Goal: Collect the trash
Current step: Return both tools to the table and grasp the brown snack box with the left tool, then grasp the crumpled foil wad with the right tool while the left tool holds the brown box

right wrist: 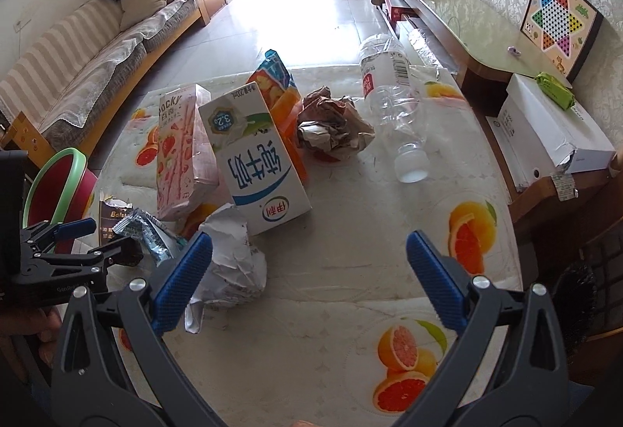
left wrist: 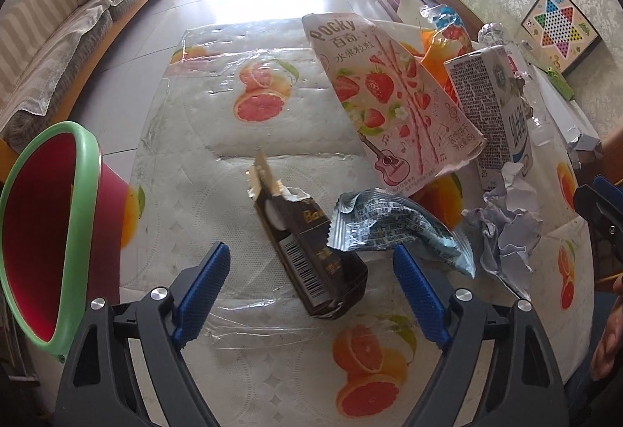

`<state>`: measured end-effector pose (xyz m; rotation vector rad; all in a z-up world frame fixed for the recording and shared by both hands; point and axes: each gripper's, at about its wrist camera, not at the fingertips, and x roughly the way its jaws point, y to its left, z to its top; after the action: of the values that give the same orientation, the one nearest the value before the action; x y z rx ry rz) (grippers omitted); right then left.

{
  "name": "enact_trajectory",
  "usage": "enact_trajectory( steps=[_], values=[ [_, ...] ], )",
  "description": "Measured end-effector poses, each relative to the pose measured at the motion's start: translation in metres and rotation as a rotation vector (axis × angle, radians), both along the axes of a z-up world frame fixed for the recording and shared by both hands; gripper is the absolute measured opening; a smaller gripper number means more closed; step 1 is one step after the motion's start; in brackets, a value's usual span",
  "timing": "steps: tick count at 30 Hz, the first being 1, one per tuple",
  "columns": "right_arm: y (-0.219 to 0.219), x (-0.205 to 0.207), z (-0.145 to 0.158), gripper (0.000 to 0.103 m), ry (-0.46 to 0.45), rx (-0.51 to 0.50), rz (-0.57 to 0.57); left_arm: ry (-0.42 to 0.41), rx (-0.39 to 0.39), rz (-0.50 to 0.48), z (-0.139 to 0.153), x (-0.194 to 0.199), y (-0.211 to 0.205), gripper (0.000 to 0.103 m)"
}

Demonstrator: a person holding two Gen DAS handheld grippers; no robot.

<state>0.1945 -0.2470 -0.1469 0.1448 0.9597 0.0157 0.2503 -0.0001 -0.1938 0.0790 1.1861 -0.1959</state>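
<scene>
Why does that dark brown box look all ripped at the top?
The dark brown box lies flat on the table with its top end torn open and a flap sticking up. Beside it a silver-blue wrapper is crumpled, and the clear water bottle lies tipped on its side.

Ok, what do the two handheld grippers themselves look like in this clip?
Both look alike: the left gripper and right gripper have dark grey plastic arms with cut-out openings and silver round pivot bolts. Each finger ends in a blue pad with a fine ribbed texture. Small pale lettering marks the left gripper's side; it is too small to read.
</scene>
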Motion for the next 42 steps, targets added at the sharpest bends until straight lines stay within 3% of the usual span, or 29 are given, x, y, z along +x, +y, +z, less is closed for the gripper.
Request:
enact_trajectory(
  steps=[5, 7, 12, 22, 31, 37, 39, 42],
  values=[
    [-0.004, -0.001, -0.003, 0.098, 0.003, 0.009, -0.009, 0.040, 0.002, 0.020, -0.012, 0.007, 0.001, 0.057],
    [-0.005, 0.000, -0.004, 0.098, 0.003, 0.009, -0.011, 0.050, -0.009, 0.031, -0.015, 0.009, 0.003, 0.042],
    [-0.002, 0.000, -0.007, 0.098, 0.010, 0.007, -0.004, 0.042, -0.045, 0.036, -0.011, 0.007, 0.007, 0.031],
    [0.022, 0.000, -0.010, 0.098, 0.026, 0.015, 0.046, -0.016, -0.035, 0.003, 0.009, -0.008, 0.010, 0.028],
    [0.054, 0.009, -0.031, 0.097, 0.072, -0.023, 0.085, -0.033, -0.050, 0.028, 0.012, -0.015, 0.036, 0.028],
    [0.064, 0.012, -0.044, 0.069, 0.115, -0.029, 0.114, -0.043, -0.063, 0.039, 0.014, -0.012, 0.044, 0.028],
    [0.068, 0.011, -0.043, 0.055, 0.111, -0.038, 0.127, -0.047, -0.068, 0.042, 0.015, -0.012, 0.045, 0.028],
    [0.069, 0.008, -0.037, 0.050, 0.109, -0.052, 0.132, -0.053, -0.076, 0.043, 0.018, -0.014, 0.047, 0.028]
  ],
)
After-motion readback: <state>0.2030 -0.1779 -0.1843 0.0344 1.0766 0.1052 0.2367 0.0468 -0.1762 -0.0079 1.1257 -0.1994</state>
